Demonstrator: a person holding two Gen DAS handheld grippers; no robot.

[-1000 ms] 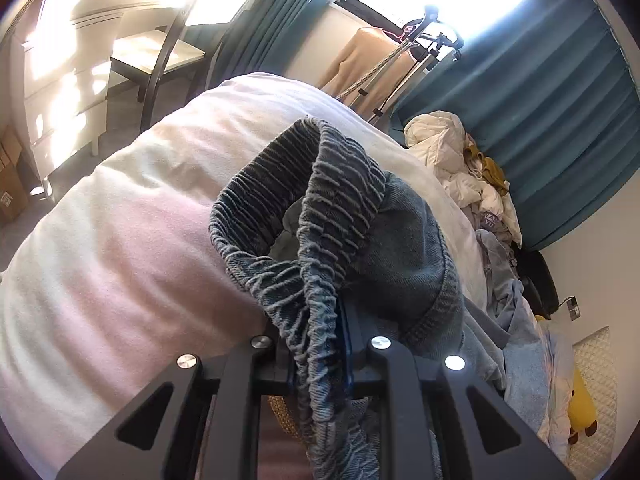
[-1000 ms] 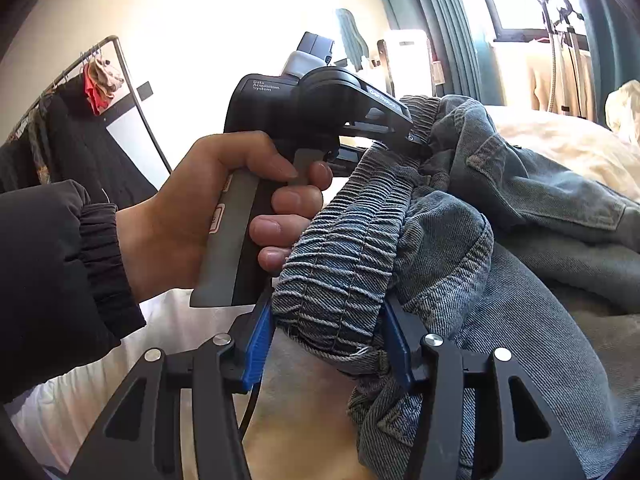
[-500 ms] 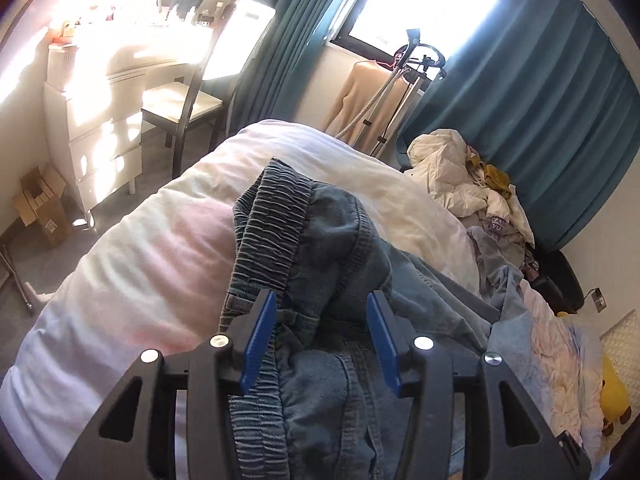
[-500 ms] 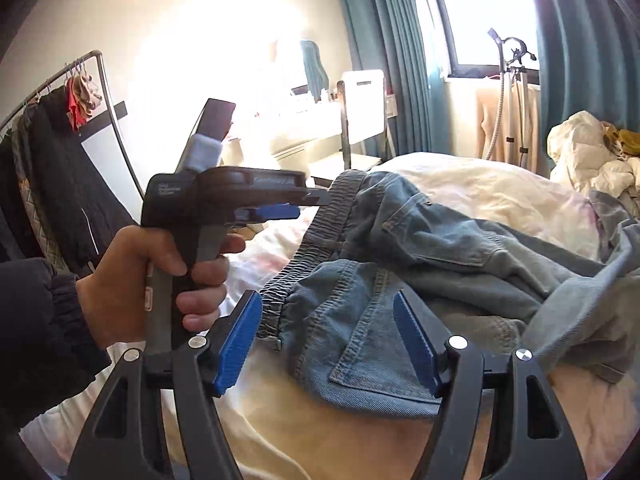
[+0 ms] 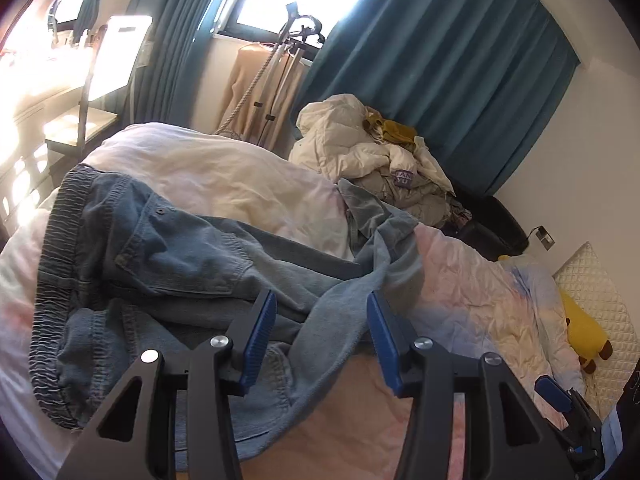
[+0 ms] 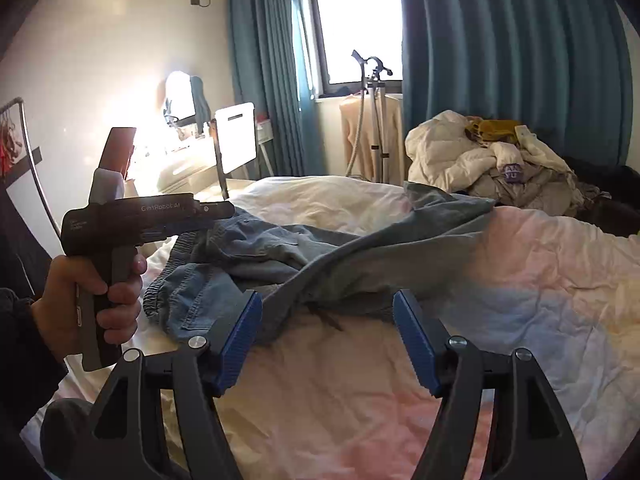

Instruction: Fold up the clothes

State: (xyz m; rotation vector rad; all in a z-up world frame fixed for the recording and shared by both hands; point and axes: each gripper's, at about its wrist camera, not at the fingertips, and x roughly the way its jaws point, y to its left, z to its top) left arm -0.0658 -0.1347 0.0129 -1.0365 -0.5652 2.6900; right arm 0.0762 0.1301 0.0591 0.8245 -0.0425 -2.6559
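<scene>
Left wrist view shows the faded blue denim trousers with a gathered elastic waistband (image 5: 160,264) lying crumpled on the pale pink and cream quilted duvet (image 5: 472,292), the waistband at the duvet's left edge and one leg trailing across it toward the heap of cream and yellow clothes (image 5: 384,152) piled beyond the duvet's far side. The left gripper (image 5: 320,332) hangs just above the trousers with its blue-padded jaws spread wide and nothing between them; a second ago those jaws were clamped on the bunched waistband, lifted clear of the duvet, and half a second ago they had already parted. From the right wrist view, the right gripper (image 6: 328,336) is likewise wide apart and empty, over a trouser leg near the duvet's near side, whereas a second ago it pinched the same waistband. The person's left hand (image 6: 92,300), in a dark sleeve, grips the black handle left of the trousers, now drawn back from the fabric it earlier sat against. A teal curtain (image 6: 516,60) hangs behind the clothes heap.
</scene>
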